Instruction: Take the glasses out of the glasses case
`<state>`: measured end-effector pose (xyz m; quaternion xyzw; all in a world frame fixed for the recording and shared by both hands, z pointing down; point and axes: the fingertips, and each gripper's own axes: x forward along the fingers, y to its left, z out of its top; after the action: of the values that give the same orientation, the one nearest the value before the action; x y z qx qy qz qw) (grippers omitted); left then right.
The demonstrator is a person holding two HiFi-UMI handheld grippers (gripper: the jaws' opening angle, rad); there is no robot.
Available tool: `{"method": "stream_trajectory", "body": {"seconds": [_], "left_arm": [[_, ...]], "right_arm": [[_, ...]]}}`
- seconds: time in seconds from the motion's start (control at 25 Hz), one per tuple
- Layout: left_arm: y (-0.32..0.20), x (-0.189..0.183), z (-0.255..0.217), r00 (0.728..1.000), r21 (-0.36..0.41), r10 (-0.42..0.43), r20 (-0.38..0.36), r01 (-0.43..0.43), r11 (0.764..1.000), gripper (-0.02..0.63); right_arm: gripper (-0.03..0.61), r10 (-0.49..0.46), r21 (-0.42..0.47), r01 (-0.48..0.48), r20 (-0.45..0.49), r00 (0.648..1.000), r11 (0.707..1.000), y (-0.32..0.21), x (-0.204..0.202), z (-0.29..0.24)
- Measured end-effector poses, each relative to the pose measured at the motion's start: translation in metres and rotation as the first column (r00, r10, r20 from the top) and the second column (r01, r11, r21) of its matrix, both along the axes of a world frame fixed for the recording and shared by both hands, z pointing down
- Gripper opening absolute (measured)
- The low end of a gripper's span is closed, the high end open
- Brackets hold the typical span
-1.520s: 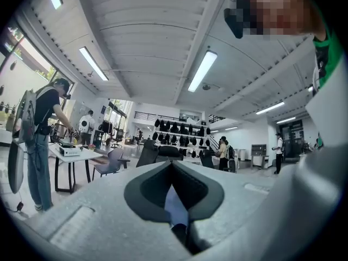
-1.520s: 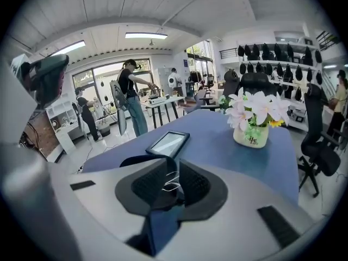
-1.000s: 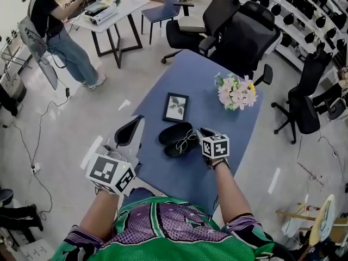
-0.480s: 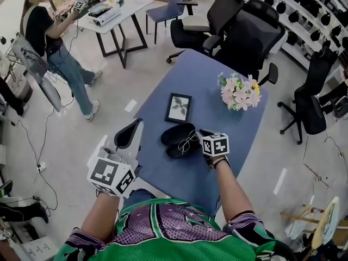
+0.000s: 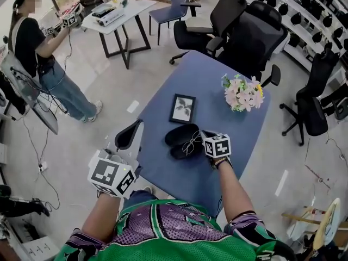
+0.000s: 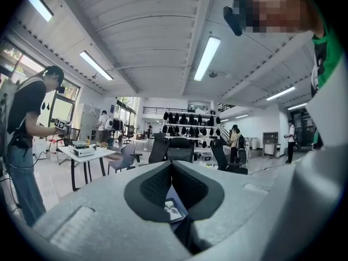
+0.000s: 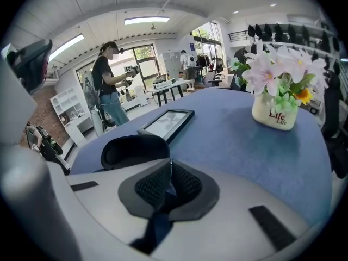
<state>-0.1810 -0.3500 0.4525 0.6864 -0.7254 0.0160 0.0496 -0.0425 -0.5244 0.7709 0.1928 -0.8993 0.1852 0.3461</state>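
Observation:
A black glasses case [image 5: 180, 133] lies open in the middle of the blue table [image 5: 212, 75]. The wire-framed glasses [image 5: 190, 143] rest across its near half. My right gripper [image 5: 203, 135] sits at the right end of the glasses, jaws shut, with a thin piece of the frame showing at the pad tips. In the right gripper view the case's dark shell [image 7: 133, 148] lies just past the right gripper [image 7: 171, 165]. My left gripper [image 5: 137, 126] hovers off the table's left edge, shut with nothing in it; the left gripper view shows the pads of the left gripper [image 6: 172, 165] meeting.
A black picture frame [image 5: 182, 108] lies behind the case. A vase of flowers [image 5: 242, 94] stands at the table's far right. Black office chairs [image 5: 244, 31] crowd the far end. A person [image 5: 38, 53] stands by a white table [image 5: 111, 15] at the back left.
The grippers, case and glasses keep their places on the table. The head view has shifted slightly, and the person in the background has stepped left.

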Motion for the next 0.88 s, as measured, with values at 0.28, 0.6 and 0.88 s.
{"method": "stream_trajectory", "body": {"seconds": [0.28, 0.6, 0.88], "left_arm": [[0.006, -0.011, -0.007, 1.000, 0.009, 0.004, 0.023, -0.004, 1.000, 0.015], [0.012, -0.019, -0.021, 0.999, 0.041, 0.035, 0.020, -0.036, 0.999, 0.015], [0.014, -0.020, -0.035, 0.997, 0.070, 0.079, 0.019, -0.080, 0.994, 0.015]], "right_arm": [[0.008, 0.043, 0.021, -0.044, 0.036, 0.998, 0.999, 0.003, 0.000, -0.014], [0.008, 0.094, 0.056, -0.098, 0.079, 0.992, 0.994, 0.005, -0.001, -0.047], [0.006, 0.145, 0.087, -0.158, 0.138, 0.980, 0.984, 0.009, 0.004, -0.083]]}}
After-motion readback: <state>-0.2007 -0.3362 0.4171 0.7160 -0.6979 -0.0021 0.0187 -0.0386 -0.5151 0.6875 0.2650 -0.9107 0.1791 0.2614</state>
